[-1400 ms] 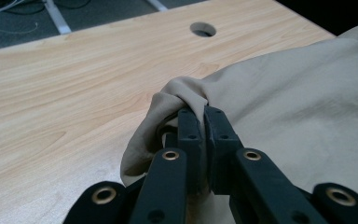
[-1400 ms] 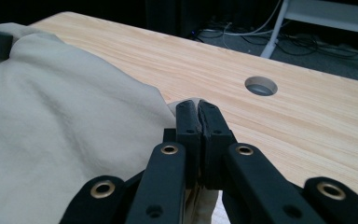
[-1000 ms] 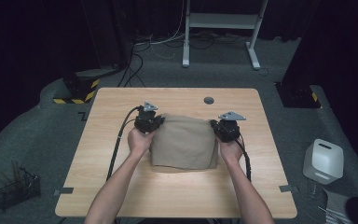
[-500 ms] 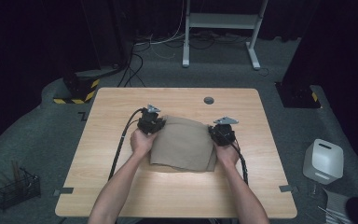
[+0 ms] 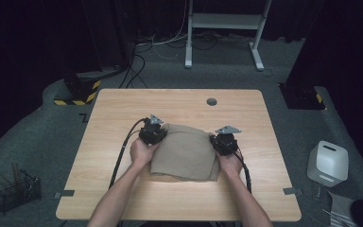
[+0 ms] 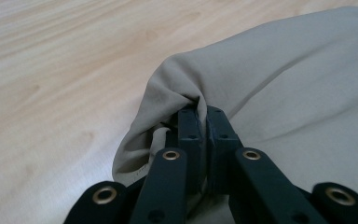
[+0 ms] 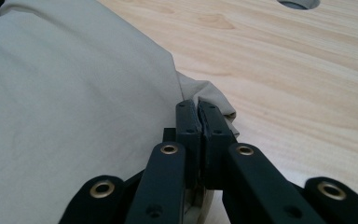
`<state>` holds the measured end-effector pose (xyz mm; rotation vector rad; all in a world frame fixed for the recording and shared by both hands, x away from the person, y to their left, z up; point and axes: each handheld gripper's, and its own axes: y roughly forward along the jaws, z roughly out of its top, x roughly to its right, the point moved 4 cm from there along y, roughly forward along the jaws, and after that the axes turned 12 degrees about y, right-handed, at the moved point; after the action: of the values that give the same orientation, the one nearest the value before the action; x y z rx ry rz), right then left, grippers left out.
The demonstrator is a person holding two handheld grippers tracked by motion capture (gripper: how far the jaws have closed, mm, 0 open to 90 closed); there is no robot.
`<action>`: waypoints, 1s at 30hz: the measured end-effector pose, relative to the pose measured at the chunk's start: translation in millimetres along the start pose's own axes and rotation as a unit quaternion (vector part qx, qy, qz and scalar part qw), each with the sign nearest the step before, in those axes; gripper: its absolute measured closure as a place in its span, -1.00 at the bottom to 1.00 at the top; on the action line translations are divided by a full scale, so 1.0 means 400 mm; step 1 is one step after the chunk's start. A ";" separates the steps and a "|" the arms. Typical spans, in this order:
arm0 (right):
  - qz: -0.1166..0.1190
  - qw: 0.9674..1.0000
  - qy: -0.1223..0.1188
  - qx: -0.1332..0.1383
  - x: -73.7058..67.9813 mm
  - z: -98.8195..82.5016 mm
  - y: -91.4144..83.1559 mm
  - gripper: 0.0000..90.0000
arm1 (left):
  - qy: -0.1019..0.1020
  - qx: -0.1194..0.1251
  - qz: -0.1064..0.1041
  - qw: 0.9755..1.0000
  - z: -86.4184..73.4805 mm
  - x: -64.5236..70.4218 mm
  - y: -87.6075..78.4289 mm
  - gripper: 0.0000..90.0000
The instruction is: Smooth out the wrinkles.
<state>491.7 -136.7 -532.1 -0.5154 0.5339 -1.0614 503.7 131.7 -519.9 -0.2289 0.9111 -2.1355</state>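
A beige cloth (image 5: 184,153) is spread near the middle of the counter (image 5: 123,109), folded over on itself, with its far edge held at both corners. The left hand-held gripper (image 5: 152,134) is clamped tight on a bunched fold at the far left corner (image 6: 186,95), and the right hand-held gripper (image 5: 223,142) is pinched closed on the far right corner (image 7: 205,100). The two corners are gripped well apart, likely so that the edge is kept taut and the fold can be laid flat and square rather than dropped in a heap
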 end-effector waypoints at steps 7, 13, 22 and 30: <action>0.020 1.000 -0.011 -0.003 -0.033 -0.053 -0.056 0.95 | -0.024 0.021 -0.032 0.999 -0.069 0.056 -0.073 0.92; 0.042 0.999 0.002 -0.007 -0.031 -0.046 -0.090 0.80 | -0.038 0.036 -0.050 0.997 -0.076 0.067 -0.109 0.89; 0.057 0.998 0.006 0.006 -0.035 0.020 -0.075 1.00 | -0.066 0.057 -0.044 0.995 -0.055 0.051 -0.107 0.73; 0.036 0.999 0.011 -0.001 -0.021 0.005 -0.056 0.84 | -0.074 0.062 -0.054 0.994 -0.060 0.047 -0.108 0.83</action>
<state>474.8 -137.9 -515.1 -0.4822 0.5691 -0.9997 454.8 149.4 -510.4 -0.3760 0.6911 -2.2323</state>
